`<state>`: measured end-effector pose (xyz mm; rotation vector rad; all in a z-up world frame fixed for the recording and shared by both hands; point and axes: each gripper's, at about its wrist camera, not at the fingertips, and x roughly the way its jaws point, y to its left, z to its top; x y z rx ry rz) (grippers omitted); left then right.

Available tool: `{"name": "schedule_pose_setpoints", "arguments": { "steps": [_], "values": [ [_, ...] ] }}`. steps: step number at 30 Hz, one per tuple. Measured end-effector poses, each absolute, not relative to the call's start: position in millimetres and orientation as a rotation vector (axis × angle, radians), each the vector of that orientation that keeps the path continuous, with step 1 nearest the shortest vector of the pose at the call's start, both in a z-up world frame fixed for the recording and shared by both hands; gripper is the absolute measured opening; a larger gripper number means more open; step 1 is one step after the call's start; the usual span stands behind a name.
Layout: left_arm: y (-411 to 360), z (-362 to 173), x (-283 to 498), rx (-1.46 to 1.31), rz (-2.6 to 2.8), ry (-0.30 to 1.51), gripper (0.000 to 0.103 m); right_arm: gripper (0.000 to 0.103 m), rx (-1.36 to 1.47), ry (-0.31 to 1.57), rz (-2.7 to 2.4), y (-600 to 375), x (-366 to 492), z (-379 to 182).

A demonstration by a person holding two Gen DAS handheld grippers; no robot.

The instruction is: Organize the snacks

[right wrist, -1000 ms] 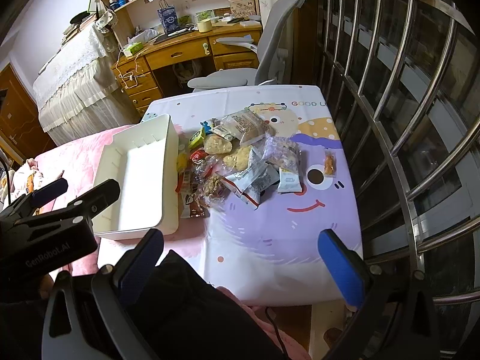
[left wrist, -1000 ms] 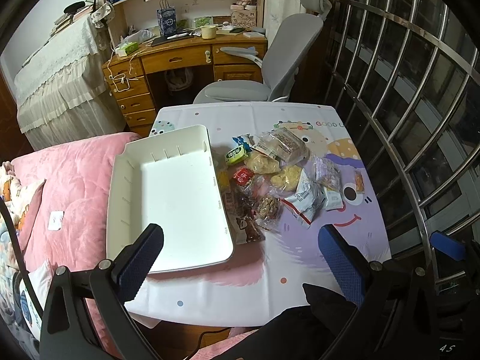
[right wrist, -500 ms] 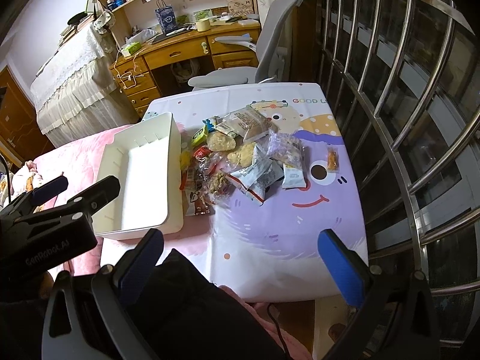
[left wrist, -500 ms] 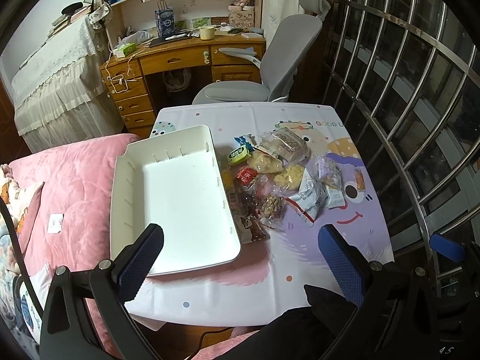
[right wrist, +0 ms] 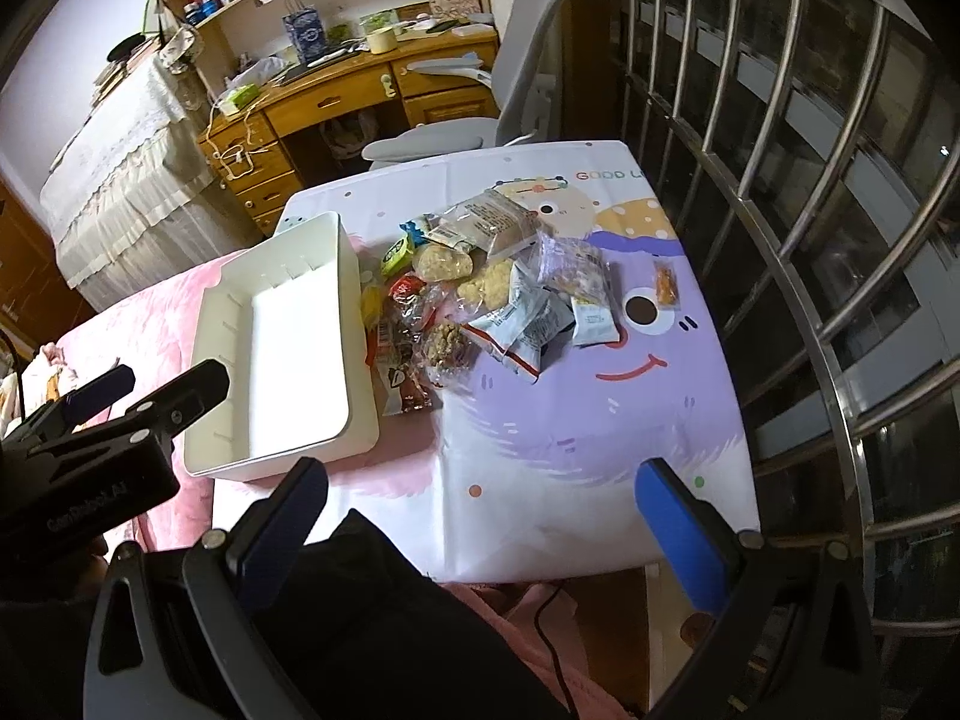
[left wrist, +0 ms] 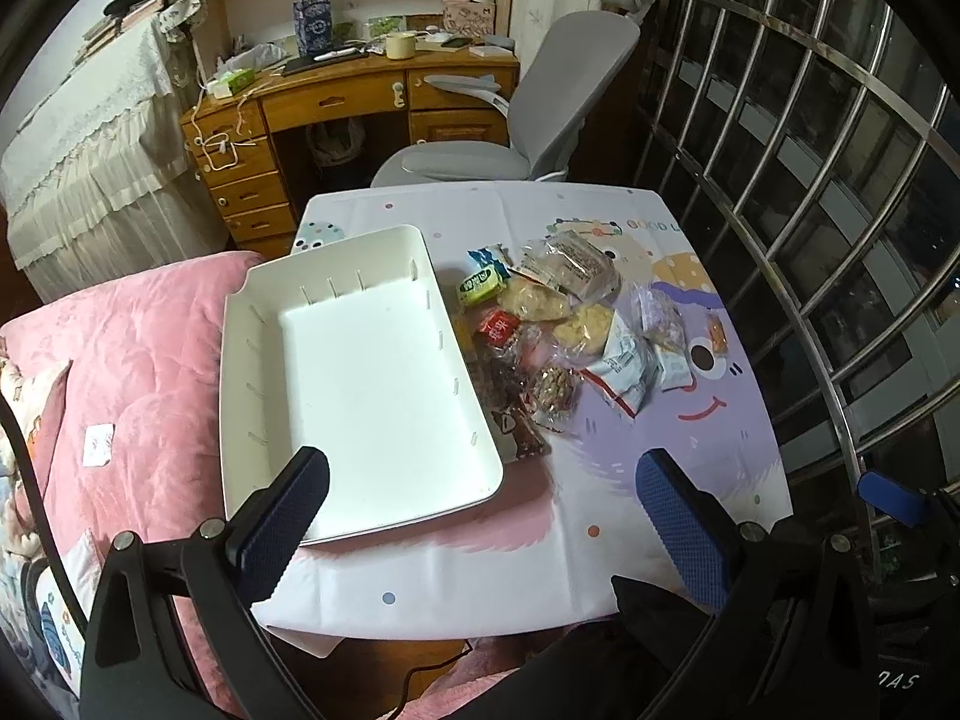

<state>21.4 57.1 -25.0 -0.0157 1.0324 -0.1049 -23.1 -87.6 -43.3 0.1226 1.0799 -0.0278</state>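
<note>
An empty white bin [left wrist: 360, 384] sits on the left of a small table; it also shows in the right wrist view [right wrist: 288, 360]. A pile of wrapped snacks [left wrist: 558, 336] lies to its right, also in the right wrist view [right wrist: 480, 306]. One small orange packet [right wrist: 665, 288] lies apart at the right. My left gripper [left wrist: 480, 510] is open and empty above the table's near edge, in front of the bin. My right gripper [right wrist: 480, 516] is open and empty, above the near edge, short of the pile.
The table has a cartoon cloth [left wrist: 660, 450]. A pink quilt [left wrist: 132, 360] lies at the left. Metal window bars [left wrist: 840, 180] run along the right. A grey chair [left wrist: 540, 96] and a wooden desk [left wrist: 336, 102] stand behind the table.
Both grippers have moved slightly forward toward the table; the bin and snacks look a little nearer. Nothing on the table has moved.
</note>
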Motion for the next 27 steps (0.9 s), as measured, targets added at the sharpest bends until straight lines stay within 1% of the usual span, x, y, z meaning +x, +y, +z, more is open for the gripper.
{"name": "schedule_pose_setpoints", "arguments": {
  "steps": [9, 14, 27],
  "values": [
    [55.3, -28.2, 24.9, -0.03, -0.205, 1.027, 0.102, 0.103, 0.145, 1.062, -0.097, -87.3, -30.0, -38.7],
    [45.8, -26.3, 27.7, -0.027, -0.242, 1.018, 0.101, 0.099, 0.164, 1.062, -0.132, -95.3, -32.4, -37.7],
    [-7.9, -25.4, 50.7, 0.024, -0.274, 1.018, 0.101, 0.098, 0.212, 1.016, -0.136, -134.5, -27.2, -37.4]
  ]
}}
